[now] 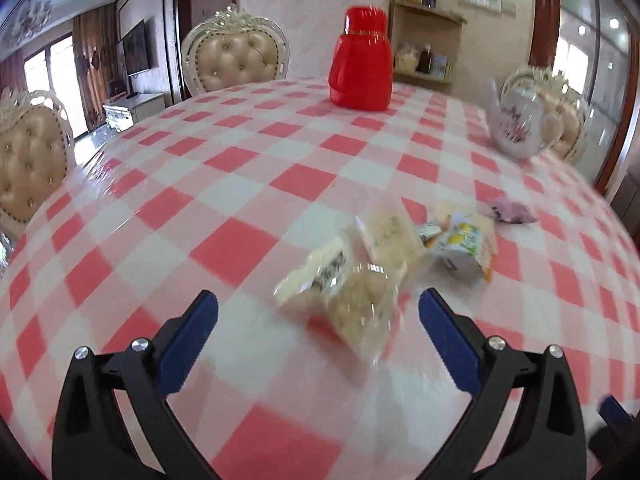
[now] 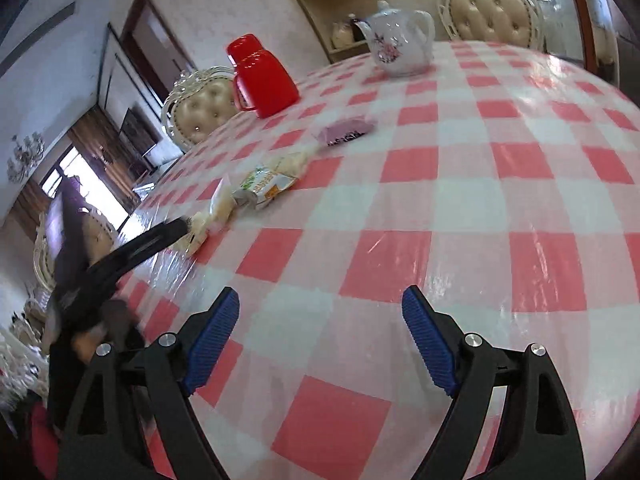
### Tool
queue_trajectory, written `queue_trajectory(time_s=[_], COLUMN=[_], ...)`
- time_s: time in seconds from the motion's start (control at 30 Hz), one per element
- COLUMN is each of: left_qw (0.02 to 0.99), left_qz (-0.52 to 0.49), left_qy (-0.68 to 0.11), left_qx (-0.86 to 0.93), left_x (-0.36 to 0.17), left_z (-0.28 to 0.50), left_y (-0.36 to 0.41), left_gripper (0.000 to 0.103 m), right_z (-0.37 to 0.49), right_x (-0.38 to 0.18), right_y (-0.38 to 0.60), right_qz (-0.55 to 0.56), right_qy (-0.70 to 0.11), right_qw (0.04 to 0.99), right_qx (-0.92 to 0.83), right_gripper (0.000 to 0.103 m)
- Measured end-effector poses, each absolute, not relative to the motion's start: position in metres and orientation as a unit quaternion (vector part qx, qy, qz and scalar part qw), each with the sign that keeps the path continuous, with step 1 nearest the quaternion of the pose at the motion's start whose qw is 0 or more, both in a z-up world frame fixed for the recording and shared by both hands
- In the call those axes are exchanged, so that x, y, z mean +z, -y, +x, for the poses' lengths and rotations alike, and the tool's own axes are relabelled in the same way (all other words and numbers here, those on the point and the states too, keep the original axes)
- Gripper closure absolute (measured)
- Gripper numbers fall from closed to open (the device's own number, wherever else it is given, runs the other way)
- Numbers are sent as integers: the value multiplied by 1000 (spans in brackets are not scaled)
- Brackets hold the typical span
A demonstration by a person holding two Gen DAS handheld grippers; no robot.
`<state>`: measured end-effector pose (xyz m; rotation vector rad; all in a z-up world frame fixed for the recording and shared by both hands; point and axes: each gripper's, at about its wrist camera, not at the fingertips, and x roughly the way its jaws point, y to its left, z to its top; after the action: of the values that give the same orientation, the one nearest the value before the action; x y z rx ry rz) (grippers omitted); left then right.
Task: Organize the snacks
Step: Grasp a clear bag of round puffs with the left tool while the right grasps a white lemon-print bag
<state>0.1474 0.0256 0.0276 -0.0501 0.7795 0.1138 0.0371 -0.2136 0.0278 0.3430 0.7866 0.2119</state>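
- Left gripper (image 1: 319, 300) jaws wide apart, empty, over the checked table (image 1: 240, 184)
- Blurred snack packets (image 1: 384, 256) lie just ahead; labels unreadable, perhaps biscuits
- Right gripper (image 2: 320, 300) spread, holding nothing

A surface (image 1: 248, 168) covered in glossy red-and-white check carries a cluster of snack packets (image 1: 384, 264) just ahead of the left tool, a purple packet (image 1: 512, 210) farther right, a red flask (image 1: 360, 68) and a white floral teapot (image 1: 516, 124) at the far side.
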Motion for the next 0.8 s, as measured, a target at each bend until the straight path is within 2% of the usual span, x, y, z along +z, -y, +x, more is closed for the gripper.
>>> queue_trajectory(time_s=[0.17, 0.2, 0.23, 0.27, 0.3, 0.43, 0.57, 0.8], left_qw=[908, 905, 902, 900, 901, 904, 909, 903], left_qz=[-29, -33, -40, -40, -38, -59, -53, -93], left_qy=[-418, -425, -429, -434, -432, -424, -413, -418], left_qx=[8, -2, -13, -16, -14, -14, -1, 0], left_x=[13, 10, 8, 6, 7, 8, 13, 13], left_z=[183, 186, 185, 183, 181, 175, 169, 173], left_y=[-24, -27, -29, -30, -33, -46, -58, -78], left_gripper=[2, 9, 29, 39, 53, 60, 61, 61], right_z=[34, 35, 38, 43, 49, 95, 141, 188], right_x=[29, 28, 28, 27, 26, 29, 30, 23], right_y=[212, 211, 208, 204, 202, 186, 160, 87], right_qz=[162, 159, 154, 150, 148, 134, 148, -65], right_qy=[-377, -377, -379, -385, -389, -388, -392, -395], right_qw=[906, 907, 906, 905, 903, 907, 903, 907], right_qx=[103, 103, 103, 106, 108, 88, 101, 132], right_gripper=[21, 21, 21, 21, 21, 21, 21, 28])
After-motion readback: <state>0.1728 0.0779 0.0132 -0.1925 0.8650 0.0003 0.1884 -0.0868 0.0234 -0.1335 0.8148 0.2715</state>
